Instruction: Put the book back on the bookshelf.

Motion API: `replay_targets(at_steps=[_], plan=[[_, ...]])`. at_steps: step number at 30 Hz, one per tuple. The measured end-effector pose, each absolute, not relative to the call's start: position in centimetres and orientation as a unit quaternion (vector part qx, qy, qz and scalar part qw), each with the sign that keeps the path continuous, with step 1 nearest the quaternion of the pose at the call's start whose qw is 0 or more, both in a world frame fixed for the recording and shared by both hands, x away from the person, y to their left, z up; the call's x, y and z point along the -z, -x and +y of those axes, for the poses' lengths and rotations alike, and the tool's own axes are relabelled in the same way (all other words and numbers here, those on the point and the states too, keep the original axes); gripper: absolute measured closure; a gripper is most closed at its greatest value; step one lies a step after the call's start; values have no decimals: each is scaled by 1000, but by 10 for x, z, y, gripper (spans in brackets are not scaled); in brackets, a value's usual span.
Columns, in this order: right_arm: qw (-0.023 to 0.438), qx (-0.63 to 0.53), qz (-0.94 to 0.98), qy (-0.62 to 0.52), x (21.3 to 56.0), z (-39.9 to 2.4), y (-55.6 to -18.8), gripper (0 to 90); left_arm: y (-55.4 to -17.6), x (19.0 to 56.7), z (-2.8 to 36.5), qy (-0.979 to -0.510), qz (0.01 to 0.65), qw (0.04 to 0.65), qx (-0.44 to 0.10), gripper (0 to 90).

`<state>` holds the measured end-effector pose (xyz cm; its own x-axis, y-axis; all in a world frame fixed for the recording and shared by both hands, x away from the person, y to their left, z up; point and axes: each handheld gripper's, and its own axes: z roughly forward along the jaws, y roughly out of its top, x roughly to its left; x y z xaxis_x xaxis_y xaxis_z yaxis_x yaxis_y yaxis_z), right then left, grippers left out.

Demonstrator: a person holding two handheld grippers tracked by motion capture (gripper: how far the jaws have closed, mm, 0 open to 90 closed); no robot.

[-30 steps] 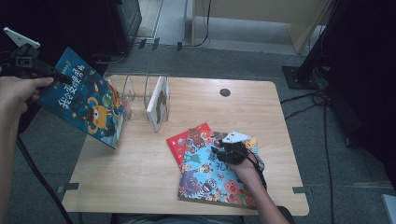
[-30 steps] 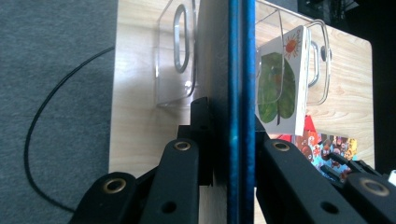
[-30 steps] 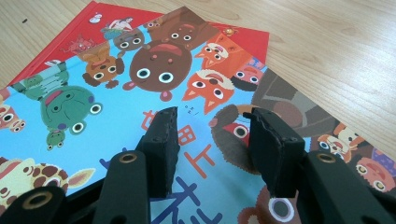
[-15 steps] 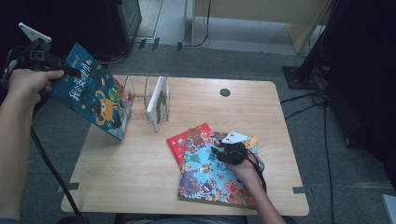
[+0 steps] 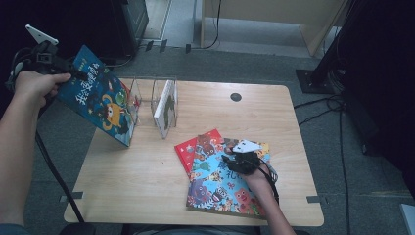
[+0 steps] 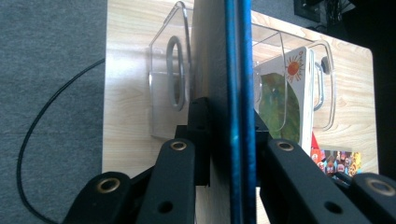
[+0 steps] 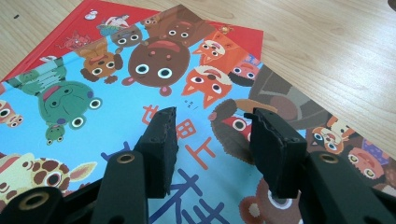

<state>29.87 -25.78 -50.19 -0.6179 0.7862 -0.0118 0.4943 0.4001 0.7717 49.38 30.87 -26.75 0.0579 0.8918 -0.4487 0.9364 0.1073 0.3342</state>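
Note:
My left gripper [image 5: 72, 78] is held up off the table's left edge, shut on a blue picture book [image 5: 100, 103] that hangs tilted beside a clear divider rack [image 5: 144, 95]. In the left gripper view the blue picture book [image 6: 239, 79] runs edge-on between the jaws of the left gripper [image 6: 229, 123], with the rack [image 6: 173, 79] behind it. A white book [image 5: 166, 105] stands in the rack. My right gripper [image 5: 240, 160] rests open over a blue animal book [image 5: 220, 186]. In the right gripper view the right gripper [image 7: 212, 135] has nothing between its fingers above the animal book [image 7: 116, 88].
A red book [image 5: 187, 149] lies under the animal book, and a third book's cover [image 7: 336, 135] pokes out on the far side. A round hole [image 5: 236, 97] sits near the table's far edge. Grey carpet and cables surround the table [image 5: 147, 186].
My left hand has lifted the blue book a little and carried it right, closer to the rack. The right gripper has stayed on the pile.

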Motion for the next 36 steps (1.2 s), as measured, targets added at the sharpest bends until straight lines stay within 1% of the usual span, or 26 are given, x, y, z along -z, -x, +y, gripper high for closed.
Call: replay_targets(at_steps=[1,3,6,14,21,24,33,36], plan=[[191,-381,815,-393,502,-258,-299,514,-493,268,309,-668,685,288,36,775],[190,-381,814,-394,502,-258,-299,512,-493,269,311,-671,678,297,44,691],[188,-383,814,-395,502,-258,-299,511,-490,268,311,-677,669,303,43,650],[180,-387,812,-398,502,-260,-301,513,-476,266,317,-679,667,305,32,507],[173,-388,812,-399,502,-261,-301,515,-452,270,324,-676,664,316,43,460],[172,-389,813,-399,502,-261,-302,518,-441,272,326,-679,665,308,31,452],[174,-407,804,-397,495,-265,-305,535,-409,277,327,-682,655,325,30,430],[168,-408,802,-402,496,-268,-306,536,-399,277,324,-683,651,330,27,426]])
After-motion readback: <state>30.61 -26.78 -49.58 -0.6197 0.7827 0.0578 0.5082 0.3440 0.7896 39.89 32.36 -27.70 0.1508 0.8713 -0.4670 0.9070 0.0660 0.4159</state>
